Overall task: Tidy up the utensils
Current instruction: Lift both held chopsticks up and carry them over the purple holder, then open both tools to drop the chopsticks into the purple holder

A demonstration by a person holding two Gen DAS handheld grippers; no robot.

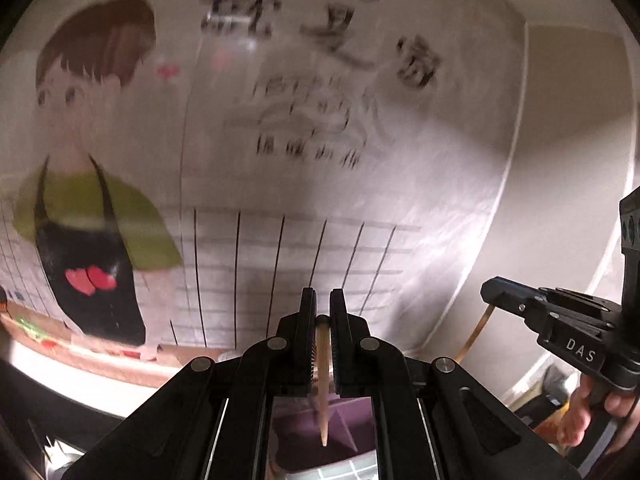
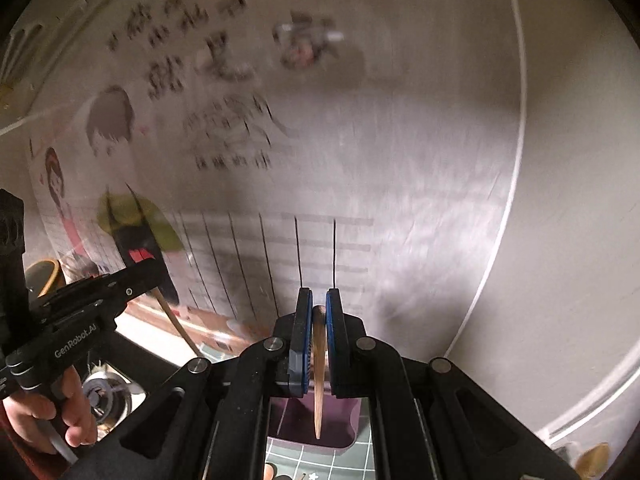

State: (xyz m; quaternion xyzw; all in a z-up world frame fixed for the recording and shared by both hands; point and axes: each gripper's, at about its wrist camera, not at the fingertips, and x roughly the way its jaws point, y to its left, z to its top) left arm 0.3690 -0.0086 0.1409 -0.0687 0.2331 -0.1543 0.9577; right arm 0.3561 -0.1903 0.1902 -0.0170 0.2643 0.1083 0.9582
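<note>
My left gripper (image 1: 323,300) is shut on a wooden chopstick (image 1: 322,380) that hangs down between the fingers, tip over a purple divided organizer (image 1: 352,424). My right gripper (image 2: 319,300) is shut on a second wooden chopstick (image 2: 319,372), its tip over the purple organizer (image 2: 340,420). Each gripper shows in the other's view: the right one (image 1: 490,292) at the right with its chopstick (image 1: 478,330), the left one (image 2: 158,270) at the left with its chopstick (image 2: 176,322). Both are raised, facing the wall.
A wall poster (image 1: 280,120) with a cartoon figure in an apron and a grid fills the background. A green grid mat (image 2: 340,464) lies under the organizer. A metal sink drain (image 2: 106,396) is at the lower left. A white pipe (image 2: 516,160) runs along the wall.
</note>
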